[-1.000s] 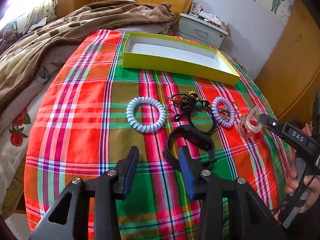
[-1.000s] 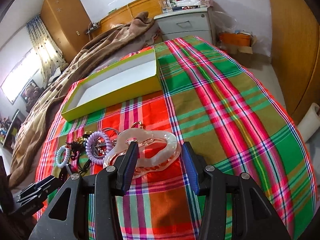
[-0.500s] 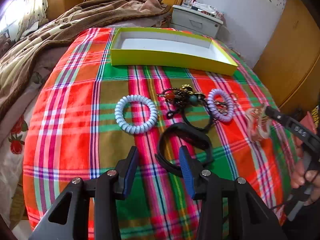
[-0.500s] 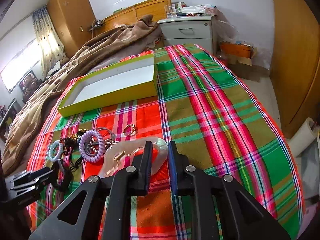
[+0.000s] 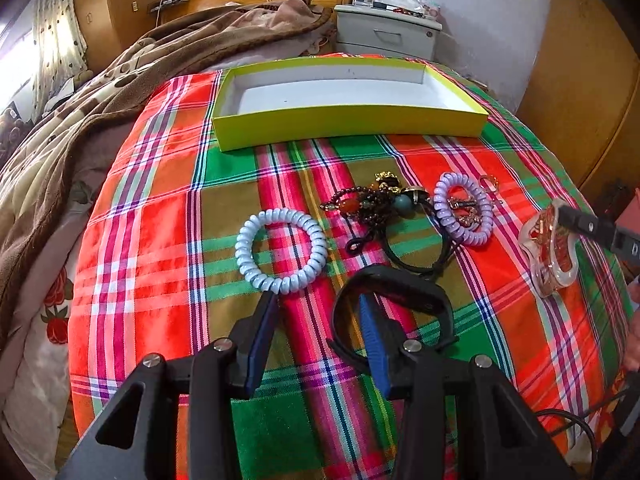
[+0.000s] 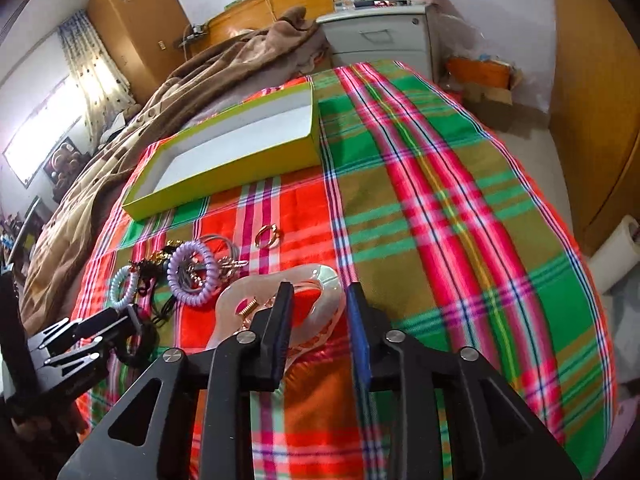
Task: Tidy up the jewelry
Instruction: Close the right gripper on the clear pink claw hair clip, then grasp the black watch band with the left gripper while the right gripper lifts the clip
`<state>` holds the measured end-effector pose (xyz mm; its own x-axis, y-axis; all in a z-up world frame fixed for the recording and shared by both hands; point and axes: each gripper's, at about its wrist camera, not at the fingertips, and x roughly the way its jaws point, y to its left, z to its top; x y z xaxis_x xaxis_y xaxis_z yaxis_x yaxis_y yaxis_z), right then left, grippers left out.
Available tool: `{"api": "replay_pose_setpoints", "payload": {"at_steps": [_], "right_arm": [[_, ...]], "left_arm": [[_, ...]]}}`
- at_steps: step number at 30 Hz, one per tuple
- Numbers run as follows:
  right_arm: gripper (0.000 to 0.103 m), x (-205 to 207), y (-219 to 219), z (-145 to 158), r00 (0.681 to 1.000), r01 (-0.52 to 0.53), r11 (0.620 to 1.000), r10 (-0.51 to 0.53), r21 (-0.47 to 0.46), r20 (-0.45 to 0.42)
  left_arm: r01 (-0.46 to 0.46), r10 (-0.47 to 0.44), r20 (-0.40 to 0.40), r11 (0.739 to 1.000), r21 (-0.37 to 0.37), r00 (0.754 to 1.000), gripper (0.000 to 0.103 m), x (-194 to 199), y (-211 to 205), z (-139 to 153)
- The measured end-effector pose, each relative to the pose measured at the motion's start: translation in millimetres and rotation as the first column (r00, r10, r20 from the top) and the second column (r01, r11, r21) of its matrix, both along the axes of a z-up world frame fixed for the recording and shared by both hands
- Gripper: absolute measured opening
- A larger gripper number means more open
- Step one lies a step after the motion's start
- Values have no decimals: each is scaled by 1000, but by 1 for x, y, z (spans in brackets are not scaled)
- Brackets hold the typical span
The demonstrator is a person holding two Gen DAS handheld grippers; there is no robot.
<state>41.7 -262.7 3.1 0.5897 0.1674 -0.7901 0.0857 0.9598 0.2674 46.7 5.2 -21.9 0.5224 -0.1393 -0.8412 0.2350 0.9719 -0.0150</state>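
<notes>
At lower centre of the left wrist view, the left gripper (image 5: pixel 316 332) stands with jaws apart, one pad inside a black band (image 5: pixel 394 300), nothing pinched, probably lining up a grasp. Above: blue coil bracelet (image 5: pixel 280 250), bead tangle (image 5: pixel 372 204), purple coil bracelet (image 5: pixel 464 210). Yellow box (image 5: pixel 348 122), upper centre, holds nothing and is likely where everything goes.

Right wrist view, lower centre: right gripper (image 6: pixel 320 328), jaws opening, one pad through the clear hair clip (image 6: pixel 280 304) lying on the cloth, unclamped. Gold ring (image 6: pixel 268 236) just beyond.
</notes>
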Motion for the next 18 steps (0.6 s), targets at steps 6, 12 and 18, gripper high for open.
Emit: {"api": "replay_pose_setpoints", "payload": {"at_steps": [6, 12, 18], "right_arm": [[52, -6, 16, -7, 997, 10, 1000, -11, -9, -73], [52, -7, 13, -8, 996, 56, 994, -62, -96, -71], [18, -10, 18, -9, 998, 24, 976, -35, -217, -45]], "left_arm": [[2, -2, -5, 1000, 7, 1000, 46, 3, -3, 0], [13, -13, -7, 1000, 0, 1000, 46, 4, -2, 0], [16, -16, 6, 1000, -12, 1000, 46, 2, 1, -1]]}}
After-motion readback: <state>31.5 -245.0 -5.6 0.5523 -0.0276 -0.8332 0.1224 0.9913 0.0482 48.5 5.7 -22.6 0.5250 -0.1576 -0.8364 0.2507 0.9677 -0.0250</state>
